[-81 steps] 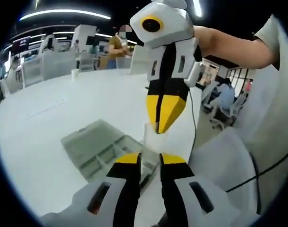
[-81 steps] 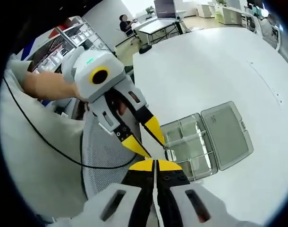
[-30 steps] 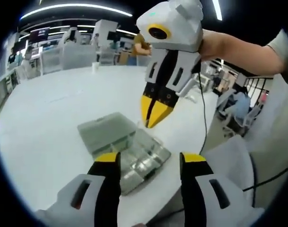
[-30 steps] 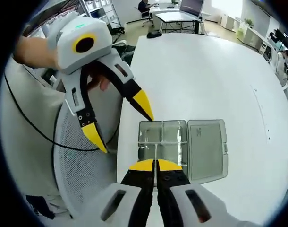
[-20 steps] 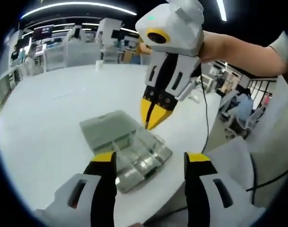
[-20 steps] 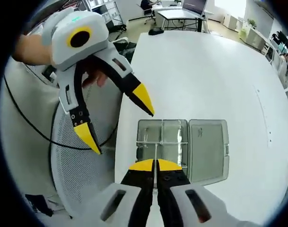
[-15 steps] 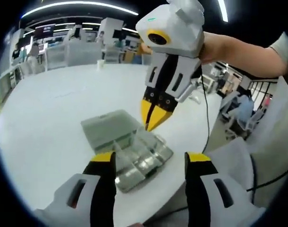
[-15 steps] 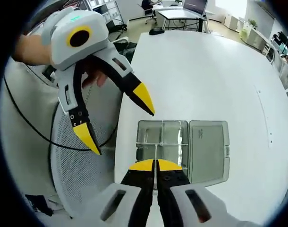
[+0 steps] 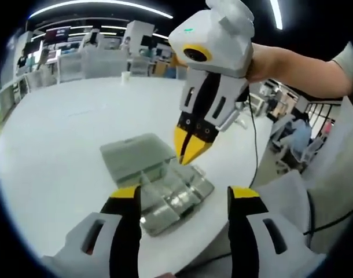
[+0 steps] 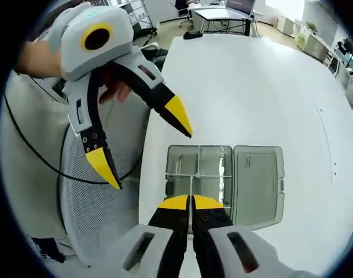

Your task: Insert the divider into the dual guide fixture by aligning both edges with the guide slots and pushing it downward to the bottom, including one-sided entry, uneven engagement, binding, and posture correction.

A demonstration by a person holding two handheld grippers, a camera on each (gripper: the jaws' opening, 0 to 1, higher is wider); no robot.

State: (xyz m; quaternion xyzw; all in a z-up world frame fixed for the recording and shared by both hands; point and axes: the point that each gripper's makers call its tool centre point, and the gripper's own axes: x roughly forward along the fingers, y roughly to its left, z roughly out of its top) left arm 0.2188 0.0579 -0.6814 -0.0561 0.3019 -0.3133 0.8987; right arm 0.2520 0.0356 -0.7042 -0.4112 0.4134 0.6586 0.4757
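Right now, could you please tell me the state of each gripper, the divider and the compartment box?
left gripper: open, holding nothing.
right gripper: shut on the divider.
divider: thin clear strip, held upright over the box.
compartment box: open, lid lying flat on the table.

— Colours of the right gripper [image 9: 192,152]?
— White shell, black jaws, yellow tips; same white, black and yellow on the left gripper [image 10: 143,146], yellow ring round its black lens

— And the fixture [image 10: 198,174]?
— Clear grey-green, pale ribs crossing inside; lid [image 10: 257,184] to the right the same frosted grey-green; looks flat grey in the left gripper view [image 9: 159,182]

— The divider [image 10: 191,186]?
— Thin clear strip, barely tinted, hard to tell from the ribs

— Table [image 10: 263,87]?
— Plain white, no pattern; likewise white in the left gripper view [image 9: 61,139]

— Near left?
— Grey mesh chair [image 10: 92,202], fine dotted weave, black cable [image 10: 43,174] across white cloth
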